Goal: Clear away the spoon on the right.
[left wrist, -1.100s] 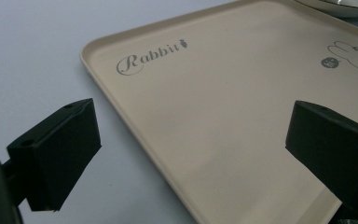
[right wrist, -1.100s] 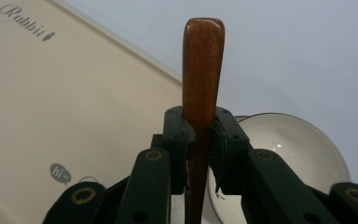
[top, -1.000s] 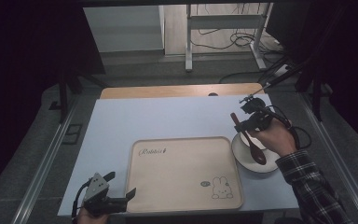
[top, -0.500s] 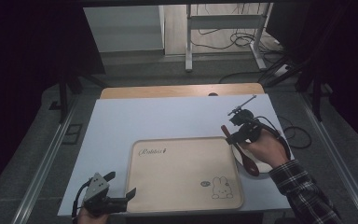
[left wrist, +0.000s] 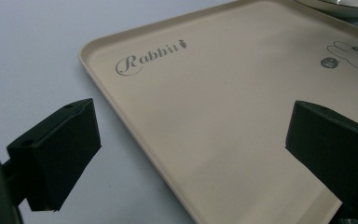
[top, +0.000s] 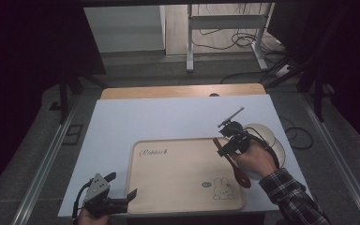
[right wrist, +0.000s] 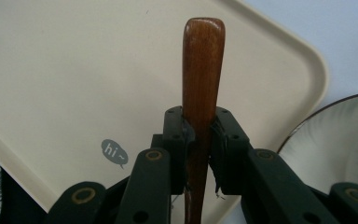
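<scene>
Right gripper view shows the right gripper (right wrist: 199,140) clamped on a wooden spoon (right wrist: 203,70), dark reddish-brown with visible grain, its rounded handle end sticking out past the jaws. Beneath it lies the beige tray (right wrist: 74,70); the tray's rounded corner sits just beyond the handle tip, and a white bowl (right wrist: 340,140) lies close beside the gripper. In the high view the left gripper (top: 122,201) rests at the tray's near corner, jaws apart, bare tray ahead

Your left gripper (left wrist: 191,154) holds its jaws wide apart over the tray's (left wrist: 223,116) near rim, with nothing between them.
</scene>
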A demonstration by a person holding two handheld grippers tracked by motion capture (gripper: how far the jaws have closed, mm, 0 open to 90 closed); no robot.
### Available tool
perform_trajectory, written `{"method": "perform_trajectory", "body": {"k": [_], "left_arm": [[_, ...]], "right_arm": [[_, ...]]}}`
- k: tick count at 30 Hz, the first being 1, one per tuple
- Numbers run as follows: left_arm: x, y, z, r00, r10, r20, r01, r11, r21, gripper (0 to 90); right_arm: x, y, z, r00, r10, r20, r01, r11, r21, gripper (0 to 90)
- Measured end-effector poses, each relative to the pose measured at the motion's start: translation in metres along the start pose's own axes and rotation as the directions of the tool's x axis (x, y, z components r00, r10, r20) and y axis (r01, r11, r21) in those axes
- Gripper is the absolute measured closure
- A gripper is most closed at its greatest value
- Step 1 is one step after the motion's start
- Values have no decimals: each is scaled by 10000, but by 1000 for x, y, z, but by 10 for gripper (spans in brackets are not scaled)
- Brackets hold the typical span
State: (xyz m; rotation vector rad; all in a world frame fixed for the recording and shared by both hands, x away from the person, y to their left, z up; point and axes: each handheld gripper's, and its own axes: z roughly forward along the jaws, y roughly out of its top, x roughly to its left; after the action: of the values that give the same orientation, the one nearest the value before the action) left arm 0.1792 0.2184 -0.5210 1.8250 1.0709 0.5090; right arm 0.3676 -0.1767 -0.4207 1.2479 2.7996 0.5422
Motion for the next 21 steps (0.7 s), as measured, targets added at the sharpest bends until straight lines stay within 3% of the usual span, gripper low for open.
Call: {"method": "perform_trajectory", "body": {"k": [17, 21], "left_arm": [[0, 0, 1, 10000, 26, 16, -26, 10000, 19, 29], [0, 0, 1, 10000, 33, 15, -33, 10000, 17, 29]], "right_arm": [[11, -2, 37, 9988, 263, -407, -246, 9989, 410, 775], [13, -3, 47, 9992, 124, -373, -105, 9987, 495, 774]]}}
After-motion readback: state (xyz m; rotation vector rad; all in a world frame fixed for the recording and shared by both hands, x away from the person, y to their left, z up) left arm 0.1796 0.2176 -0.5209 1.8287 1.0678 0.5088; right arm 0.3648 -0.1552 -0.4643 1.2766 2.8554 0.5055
